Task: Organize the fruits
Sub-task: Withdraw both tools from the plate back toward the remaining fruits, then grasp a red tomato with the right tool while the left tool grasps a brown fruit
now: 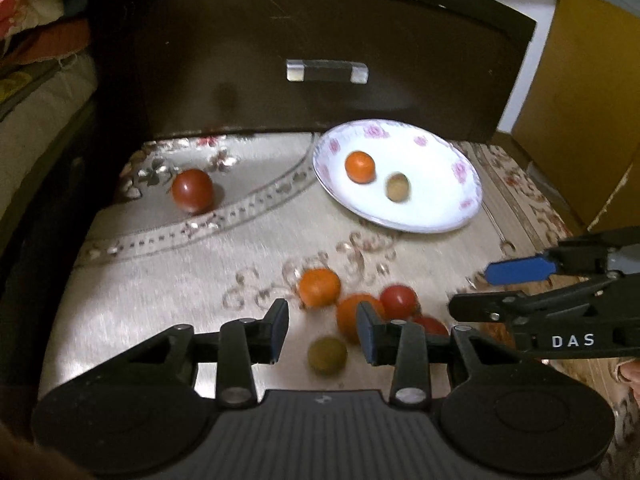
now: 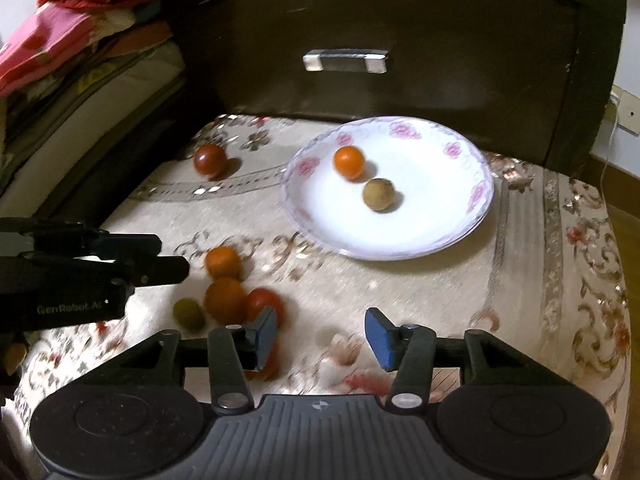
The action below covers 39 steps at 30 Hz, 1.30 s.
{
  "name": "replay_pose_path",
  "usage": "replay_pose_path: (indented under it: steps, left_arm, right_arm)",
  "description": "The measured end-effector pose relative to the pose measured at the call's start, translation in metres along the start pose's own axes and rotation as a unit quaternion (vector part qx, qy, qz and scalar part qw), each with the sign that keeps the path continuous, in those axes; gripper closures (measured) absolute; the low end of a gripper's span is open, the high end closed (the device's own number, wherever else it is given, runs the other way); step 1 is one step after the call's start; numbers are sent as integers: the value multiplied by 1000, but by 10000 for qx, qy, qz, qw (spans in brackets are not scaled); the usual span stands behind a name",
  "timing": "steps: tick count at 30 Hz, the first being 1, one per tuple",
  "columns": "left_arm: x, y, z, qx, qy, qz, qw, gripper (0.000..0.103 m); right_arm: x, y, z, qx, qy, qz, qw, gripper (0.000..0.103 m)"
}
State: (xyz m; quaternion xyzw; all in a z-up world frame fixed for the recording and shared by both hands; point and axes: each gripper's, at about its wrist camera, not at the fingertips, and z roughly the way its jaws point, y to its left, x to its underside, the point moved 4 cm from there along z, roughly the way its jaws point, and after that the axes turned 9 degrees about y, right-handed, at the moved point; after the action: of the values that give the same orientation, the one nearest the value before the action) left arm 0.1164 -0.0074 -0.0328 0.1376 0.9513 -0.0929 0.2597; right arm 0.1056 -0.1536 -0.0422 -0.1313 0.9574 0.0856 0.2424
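An orange fruit [image 2: 349, 162] and a brownish one [image 2: 378, 194] lie on the flowered plate [image 2: 472, 216]. Loose fruits cluster [image 2: 226, 298] at its seven o'clock; a red fruit [image 2: 210, 160] sits at nine o'clock. Left gripper [image 1: 322, 330] and right gripper [image 2: 322, 334] hover with jaws apart, holding nothing.

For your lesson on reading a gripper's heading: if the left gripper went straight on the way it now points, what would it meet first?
Most likely the green fruit lying on the cloth between the open jaws of the left gripper; motion blur leaves the depth uncertain.
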Motion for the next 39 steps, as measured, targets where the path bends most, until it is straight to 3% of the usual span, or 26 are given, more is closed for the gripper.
replay_pose_path:
  steps: [6,14,26,39]
  left_arm:
    - [19,-6,-4,-102,99,211,9997,56]
    - [23,-7,11,-101,239,316,9992,56]
    - [22,-9,35,-82,406,344,9985,56]
    - [22,-3,40,-178,320,360,9987,57]
  right_arm:
    - [8,19,-7,49,-6,-323,9995,49]
    - [22,23,-8,76,103,-326,9994,49]
    - [16,23,10,71,188,-409,9990,49]
    - [9,26,20,-98,210,-524,9984,51]
